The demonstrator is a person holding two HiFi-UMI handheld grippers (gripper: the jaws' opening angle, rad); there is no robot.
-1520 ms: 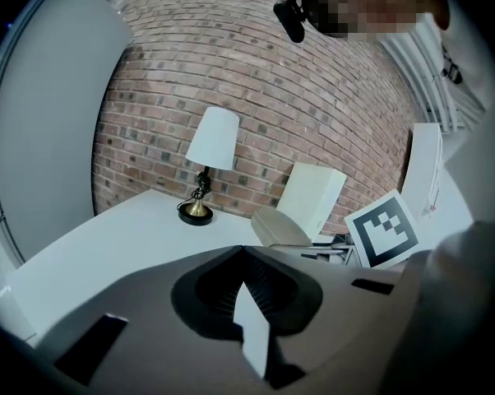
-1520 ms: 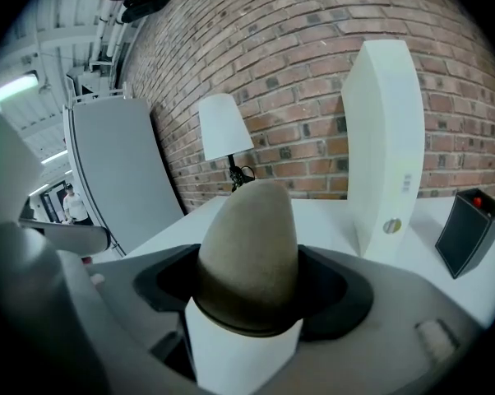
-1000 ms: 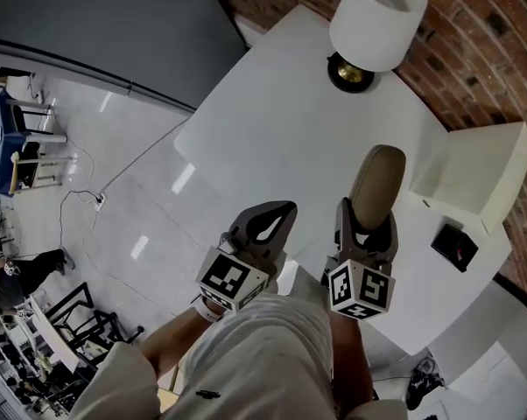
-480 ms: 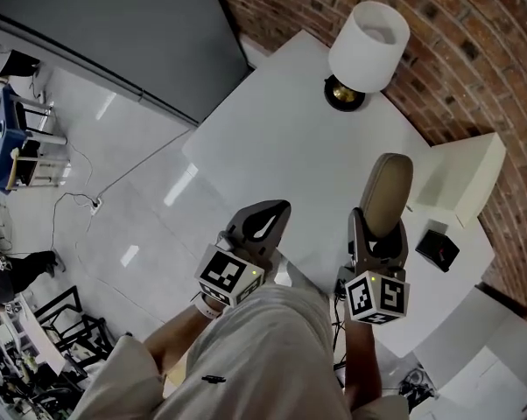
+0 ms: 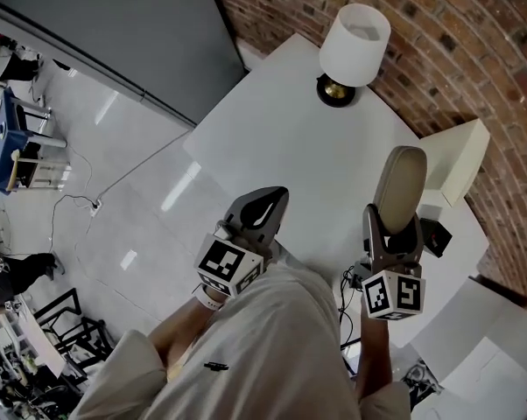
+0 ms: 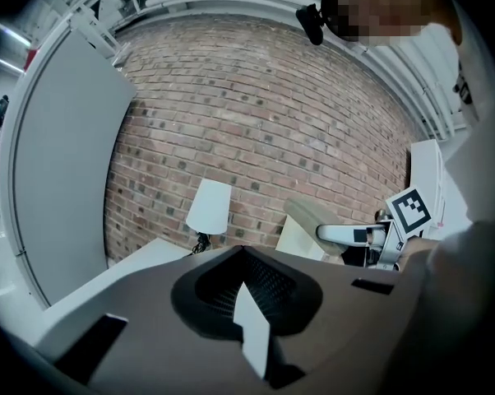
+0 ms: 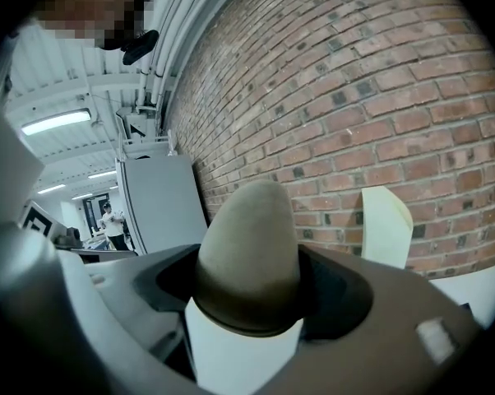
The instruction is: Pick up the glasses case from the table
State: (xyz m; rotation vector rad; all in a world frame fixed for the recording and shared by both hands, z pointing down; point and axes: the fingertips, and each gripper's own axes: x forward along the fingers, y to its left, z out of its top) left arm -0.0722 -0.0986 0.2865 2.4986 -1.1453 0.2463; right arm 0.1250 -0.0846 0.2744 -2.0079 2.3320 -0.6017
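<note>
A tan oval glasses case (image 5: 400,189) sticks out of my right gripper (image 5: 392,234), which is shut on it and holds it lifted above the white table (image 5: 290,138). In the right gripper view the case (image 7: 249,253) fills the space between the jaws, pointing up at the brick wall. My left gripper (image 5: 262,217) hangs over the table's near edge, shut with nothing in it. In the left gripper view its jaws (image 6: 247,303) are closed together, and the case (image 6: 313,218) shows at the right.
A lamp with a white shade (image 5: 354,44) stands at the table's far corner. A cream box (image 5: 460,160) and a small black object (image 5: 434,237) sit at the table's right side. A brick wall (image 5: 474,51) backs the table. Glossy floor (image 5: 115,199) lies left.
The right gripper has carried the glasses case to the right and slightly higher in the head view. The left gripper has stayed in about the same place.
</note>
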